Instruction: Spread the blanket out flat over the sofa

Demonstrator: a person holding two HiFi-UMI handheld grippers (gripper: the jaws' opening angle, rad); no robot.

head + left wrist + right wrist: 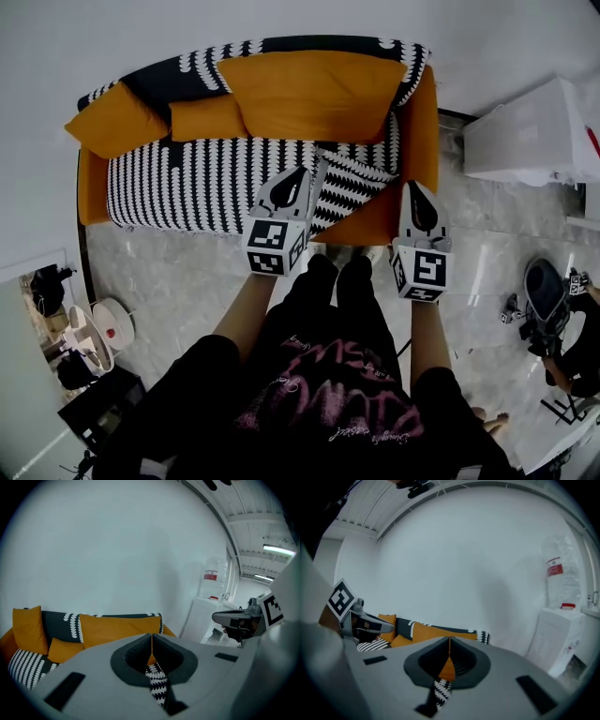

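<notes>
Here, the blanket (187, 183) covers most of the sofa (424, 122) seat. In the head view its long axis runs from 9 to 3 o'clock, but a flap (354, 186) lies doubled over at the 3 o'clock end. The left tongs (300, 174) and right tongs (413, 187) are both pressed together, with no cloth plainly caught. The flap lies just beside the left tongs at 2 o'clock and at 9 o'clock from the right tongs. The left looks nearer.

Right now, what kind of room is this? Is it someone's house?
Probably a living-room corner, maybe a staged one: an orange sofa with cushions and a black-and-white blanket stands against a plain white wall, with a water dispenser beside it.
</notes>
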